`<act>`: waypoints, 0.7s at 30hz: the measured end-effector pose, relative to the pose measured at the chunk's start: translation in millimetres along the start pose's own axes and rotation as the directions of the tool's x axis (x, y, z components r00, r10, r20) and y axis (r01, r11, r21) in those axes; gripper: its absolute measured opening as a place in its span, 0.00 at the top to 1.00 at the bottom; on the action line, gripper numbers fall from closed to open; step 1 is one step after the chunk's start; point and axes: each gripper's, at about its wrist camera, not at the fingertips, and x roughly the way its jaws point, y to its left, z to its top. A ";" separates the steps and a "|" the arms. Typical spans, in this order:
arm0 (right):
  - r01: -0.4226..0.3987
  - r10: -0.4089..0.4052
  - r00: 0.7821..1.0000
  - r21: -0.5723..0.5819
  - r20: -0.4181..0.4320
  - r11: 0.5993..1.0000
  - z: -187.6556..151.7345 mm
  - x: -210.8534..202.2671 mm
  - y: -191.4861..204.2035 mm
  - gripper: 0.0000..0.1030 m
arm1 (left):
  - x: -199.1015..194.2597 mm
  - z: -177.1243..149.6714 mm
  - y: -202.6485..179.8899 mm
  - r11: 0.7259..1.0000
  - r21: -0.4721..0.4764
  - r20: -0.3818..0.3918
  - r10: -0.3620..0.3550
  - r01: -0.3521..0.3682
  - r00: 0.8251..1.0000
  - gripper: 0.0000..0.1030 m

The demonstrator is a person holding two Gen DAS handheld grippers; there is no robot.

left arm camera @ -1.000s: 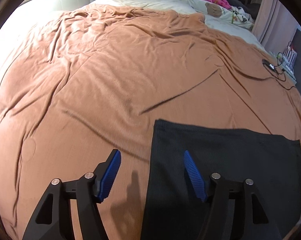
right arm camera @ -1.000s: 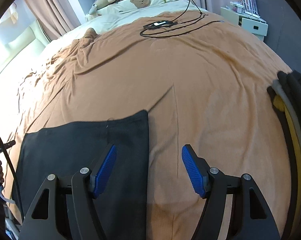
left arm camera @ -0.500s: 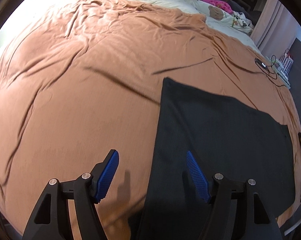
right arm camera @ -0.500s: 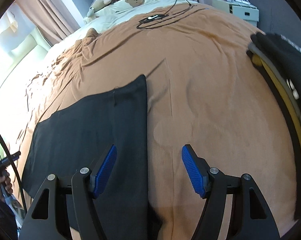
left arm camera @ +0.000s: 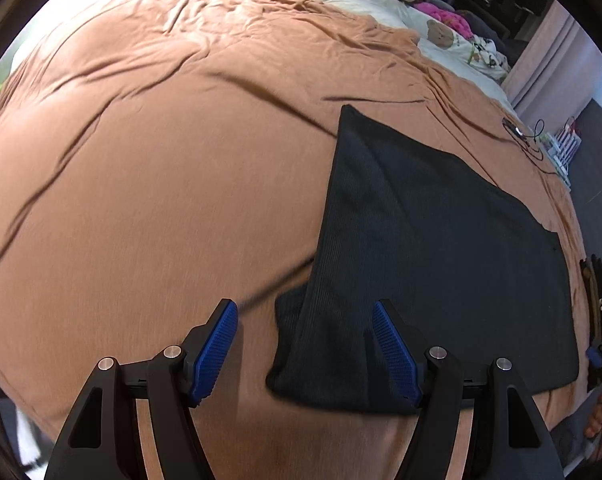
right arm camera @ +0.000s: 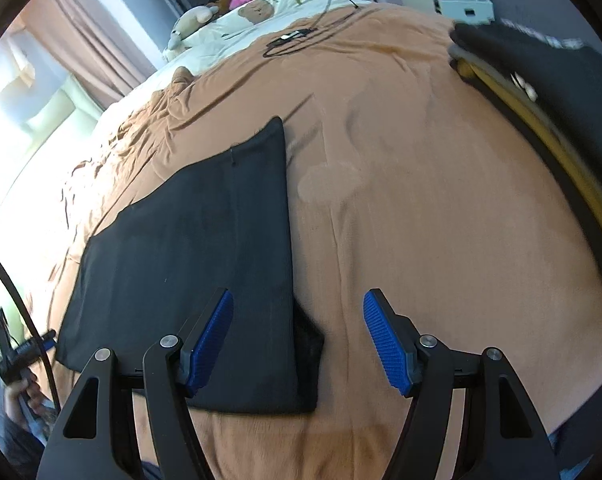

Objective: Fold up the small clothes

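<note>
A dark ribbed garment point(left arm camera: 433, 248) lies flat on the orange-brown bedspread point(left arm camera: 161, 184) of the bed, folded into a long panel with a small flap of its cloth sticking out at each near corner. The left gripper point(left arm camera: 305, 350) hangs above the garment's left near corner, its blue fingers point(left arm camera: 215, 350) spread apart and grasping nothing; one finger is over bare bedspread, the other over the cloth. The right gripper point(right arm camera: 297, 340) hangs above the opposite near corner, fingers point(right arm camera: 385, 344) likewise released, with the garment's edge point(right arm camera: 289, 240) running between them. A stack of dark and yellow clothes point(right arm camera: 541, 92) sits on the bed to the right, well apart from the garment. Plush toys point(right arm camera: 193, 20) and a black cable point(right arm camera: 301, 38) lie at the far end.
</note>
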 end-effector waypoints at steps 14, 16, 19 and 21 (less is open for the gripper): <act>-0.153 0.153 0.988 0.185 0.010 0.971 -54.8 -19.1 -25.4 0.38 | -24.2 -49.7 11.7 0.985 -0.096 0.000 -0.146 0.146 0.989 0.33; -0.180 0.184 0.983 0.200 -0.002 0.963 -59.9 -14.3 -25.8 0.45 | -22.0 -53.1 11.6 0.981 -0.111 -0.006 -0.164 0.162 0.986 0.39; -0.200 0.212 0.977 0.210 -0.032 0.957 -62.1 -1.9 -25.1 0.57 | -16.1 -55.2 11.9 0.972 -0.140 -0.018 -0.192 0.187 0.981 0.47; -0.201 0.214 0.976 0.220 -0.037 0.955 -61.8 4.7 -26.0 0.57 | -13.6 -54.6 11.2 0.969 -0.157 -0.013 -0.194 0.189 0.981 0.47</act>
